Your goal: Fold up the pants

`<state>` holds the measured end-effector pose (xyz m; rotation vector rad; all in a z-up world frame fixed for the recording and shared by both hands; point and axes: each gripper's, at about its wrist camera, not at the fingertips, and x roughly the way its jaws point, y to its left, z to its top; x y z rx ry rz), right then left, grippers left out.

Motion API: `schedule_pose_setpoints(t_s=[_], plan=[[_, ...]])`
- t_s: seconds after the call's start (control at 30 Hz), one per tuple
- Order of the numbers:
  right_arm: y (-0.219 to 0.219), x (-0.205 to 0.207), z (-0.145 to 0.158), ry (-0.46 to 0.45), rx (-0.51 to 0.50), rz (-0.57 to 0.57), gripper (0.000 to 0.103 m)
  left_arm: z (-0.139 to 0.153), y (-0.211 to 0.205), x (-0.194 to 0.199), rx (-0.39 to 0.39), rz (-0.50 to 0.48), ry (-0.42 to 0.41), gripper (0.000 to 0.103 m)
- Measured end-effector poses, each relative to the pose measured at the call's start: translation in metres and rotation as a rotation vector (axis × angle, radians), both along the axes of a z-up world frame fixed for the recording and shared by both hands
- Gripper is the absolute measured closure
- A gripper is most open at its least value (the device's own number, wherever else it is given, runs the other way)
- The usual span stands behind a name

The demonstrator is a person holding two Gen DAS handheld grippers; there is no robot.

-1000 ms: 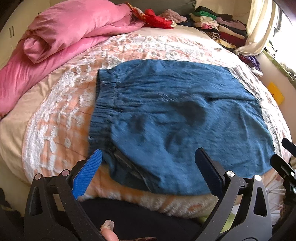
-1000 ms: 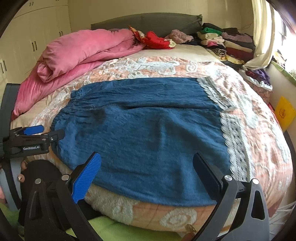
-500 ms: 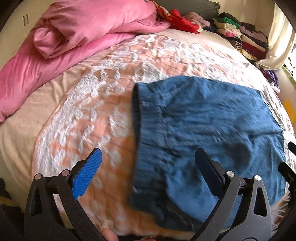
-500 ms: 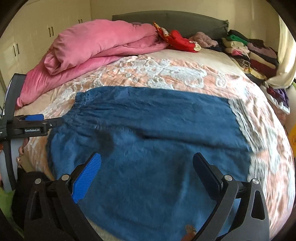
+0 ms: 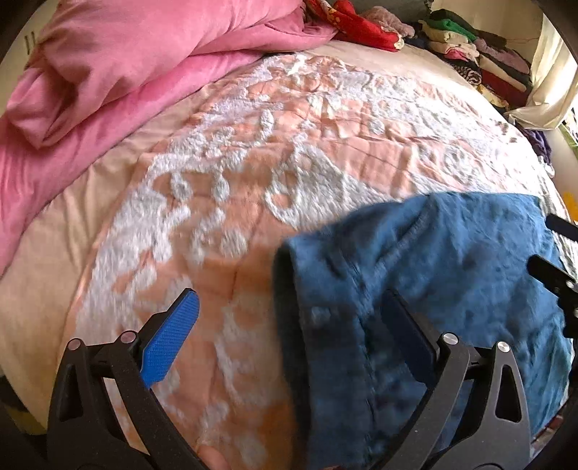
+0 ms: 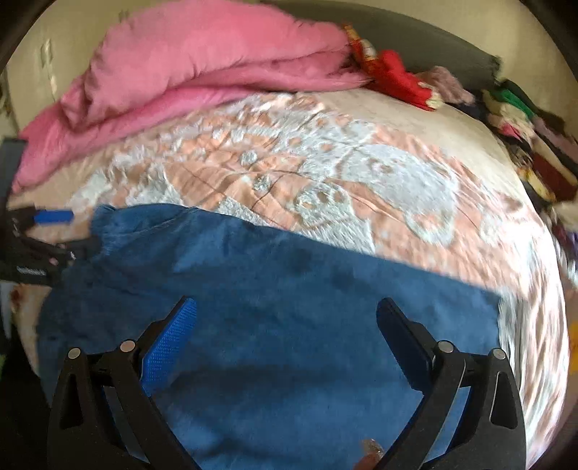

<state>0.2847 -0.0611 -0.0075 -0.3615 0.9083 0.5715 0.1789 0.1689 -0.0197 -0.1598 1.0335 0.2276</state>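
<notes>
Blue denim pants (image 5: pixel 451 289) lie flat on the bed, folded into a wide rectangle, with the elastic waistband at their left end (image 5: pixel 292 325). They fill the lower half of the right wrist view (image 6: pixel 289 325). My left gripper (image 5: pixel 289 311) is open and empty above the waistband edge, one finger over the bedspread, the other over the denim. My right gripper (image 6: pixel 285 318) is open and empty above the middle of the pants. The left gripper also shows at the left edge of the right wrist view (image 6: pixel 39 238).
The peach bedspread with white lace pattern (image 5: pixel 289 137) covers the bed. A pink duvet (image 5: pixel 126 54) is piled at the back left. Red cloth (image 5: pixel 357 21) and stacks of folded clothes (image 5: pixel 480 61) lie at the back right.
Both grippers have moved forward and lower over the bed. The left view has swung left, so the pants now sit at its lower right. Both stay open.
</notes>
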Motion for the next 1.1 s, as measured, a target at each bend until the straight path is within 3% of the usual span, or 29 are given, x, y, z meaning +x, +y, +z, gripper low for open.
schedule_pose_setpoints(t_s=[0.1, 0.2, 0.23, 0.27, 0.37, 0.47, 0.6, 0.67, 0.73, 0.83, 0.93, 1.1], plan=[[0.018, 0.021, -0.011, 0.002, -0.054, 0.066, 0.004, -0.007, 0.008, 0.011, -0.004, 0.022, 0.005, 0.009], [0.032, 0.039, -0.02, 0.017, -0.074, 0.11, 0.004, -0.011, 0.002, 0.018, 0.051, -0.011, 0.014, 0.011], [0.033, 0.045, -0.021, 0.032, -0.066, 0.12, 0.004, -0.014, 0.0, 0.02, 0.044, -0.031, 0.02, 0.023], [0.038, 0.053, -0.023, 0.049, -0.061, 0.135, 0.004, -0.017, -0.001, 0.021, 0.008, -0.051, 0.021, 0.041], [0.046, 0.067, -0.029, 0.034, -0.104, 0.171, 0.004, -0.016, -0.002, 0.024, -0.046, -0.081, 0.002, 0.07], [0.054, 0.073, -0.04, 0.026, -0.164, 0.23, 0.004, -0.006, -0.006, 0.02, -0.057, -0.106, -0.029, 0.082], [0.061, 0.068, -0.046, 0.004, -0.2, 0.288, 0.006, 0.012, -0.01, 0.009, -0.071, -0.126, -0.089, 0.084], [0.062, 0.066, -0.045, 0.013, -0.174, 0.319, 0.021, 0.024, -0.013, 0.0, -0.084, -0.14, -0.126, 0.084], [0.062, 0.065, -0.043, 0.066, -0.107, 0.352, 0.06, 0.031, -0.019, -0.005, -0.083, -0.156, -0.144, 0.084], [0.063, 0.051, -0.038, 0.057, -0.068, 0.39, 0.082, 0.038, -0.028, -0.012, -0.067, -0.18, -0.158, 0.085], [0.058, 0.038, -0.03, 0.039, -0.037, 0.366, 0.091, 0.039, -0.027, -0.018, -0.058, -0.179, -0.162, 0.085], [0.036, 0.017, -0.004, 0.014, 0.077, 0.297, 0.093, 0.038, -0.019, -0.024, -0.074, -0.159, -0.161, 0.085]])
